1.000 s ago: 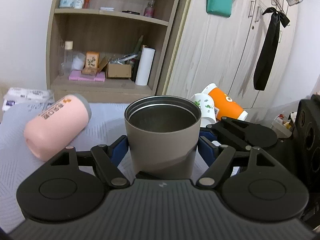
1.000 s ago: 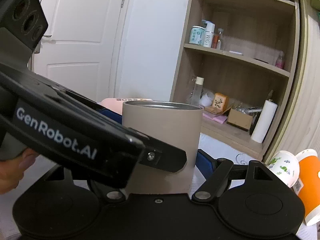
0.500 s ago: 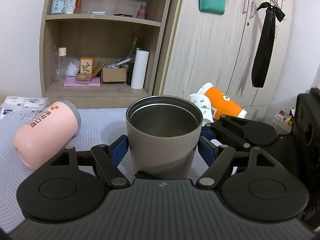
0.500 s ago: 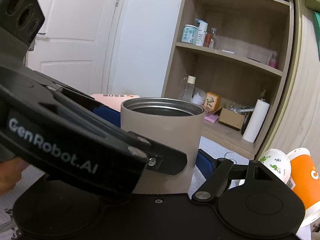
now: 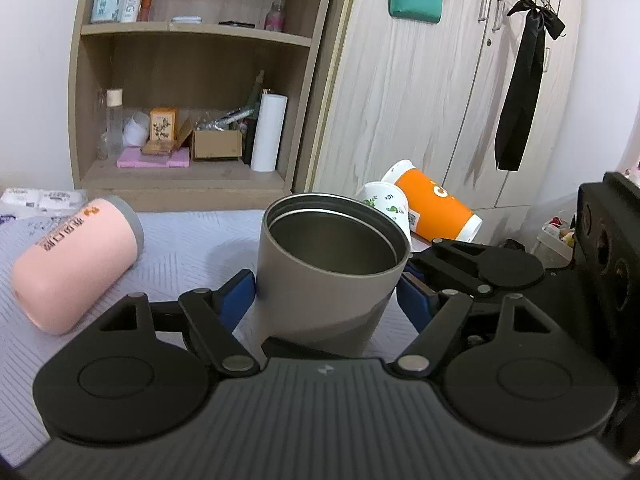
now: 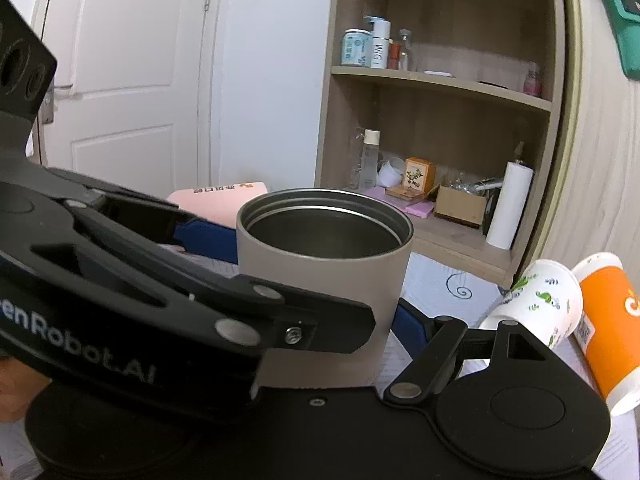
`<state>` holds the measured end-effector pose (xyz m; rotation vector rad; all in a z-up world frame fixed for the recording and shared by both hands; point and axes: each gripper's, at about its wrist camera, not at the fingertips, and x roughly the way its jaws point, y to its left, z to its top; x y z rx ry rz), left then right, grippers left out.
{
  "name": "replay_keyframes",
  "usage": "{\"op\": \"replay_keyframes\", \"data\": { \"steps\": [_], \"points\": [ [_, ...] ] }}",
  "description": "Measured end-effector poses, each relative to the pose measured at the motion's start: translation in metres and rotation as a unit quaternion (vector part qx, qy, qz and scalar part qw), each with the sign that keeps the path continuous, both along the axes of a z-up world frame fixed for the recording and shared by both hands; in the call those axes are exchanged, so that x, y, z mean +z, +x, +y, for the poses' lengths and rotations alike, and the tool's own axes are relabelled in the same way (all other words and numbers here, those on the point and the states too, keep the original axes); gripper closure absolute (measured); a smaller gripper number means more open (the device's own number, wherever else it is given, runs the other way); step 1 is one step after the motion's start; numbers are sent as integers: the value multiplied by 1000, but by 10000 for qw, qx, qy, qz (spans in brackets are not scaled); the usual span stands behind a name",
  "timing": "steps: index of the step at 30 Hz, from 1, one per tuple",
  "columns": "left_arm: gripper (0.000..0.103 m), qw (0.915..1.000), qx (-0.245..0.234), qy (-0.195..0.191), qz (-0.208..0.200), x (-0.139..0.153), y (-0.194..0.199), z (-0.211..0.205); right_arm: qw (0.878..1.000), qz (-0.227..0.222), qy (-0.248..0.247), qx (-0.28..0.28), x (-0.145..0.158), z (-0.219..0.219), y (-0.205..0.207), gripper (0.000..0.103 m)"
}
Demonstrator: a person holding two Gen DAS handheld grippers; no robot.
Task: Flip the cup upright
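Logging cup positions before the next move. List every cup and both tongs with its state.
grey cup: upright, mouth open, empty
pink cup: lying on its side
white patterned cup: tipped over
orange cup: tipped over
left tongs: around grey cup, grip unclear
right tongs: around grey cup, grip unclear
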<state>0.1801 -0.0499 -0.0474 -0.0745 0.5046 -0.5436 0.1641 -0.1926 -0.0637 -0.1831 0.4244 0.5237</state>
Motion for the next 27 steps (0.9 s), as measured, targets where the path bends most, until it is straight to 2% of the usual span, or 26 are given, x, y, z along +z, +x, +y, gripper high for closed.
{"op": "replay_keyframes", "data": {
  "steps": [5, 15, 23, 27],
  "points": [
    [25, 9998, 61, -105, 173, 0, 2, 1, 9997, 136, 157, -102, 0, -4, -2, 21],
    [25, 9985, 60, -257, 488, 2, -12, 8, 9991, 117, 317, -265, 5, -14, -24, 18],
    [25, 9978, 583, -173, 280, 22, -45, 27, 9974, -185, 433, -540, 12, -21, -64, 18],
    [24, 9963, 860, 51, 24, 37, -67, 33, 9943, -464, 344, -894, 23, -22, -83, 18]
  ]
}}
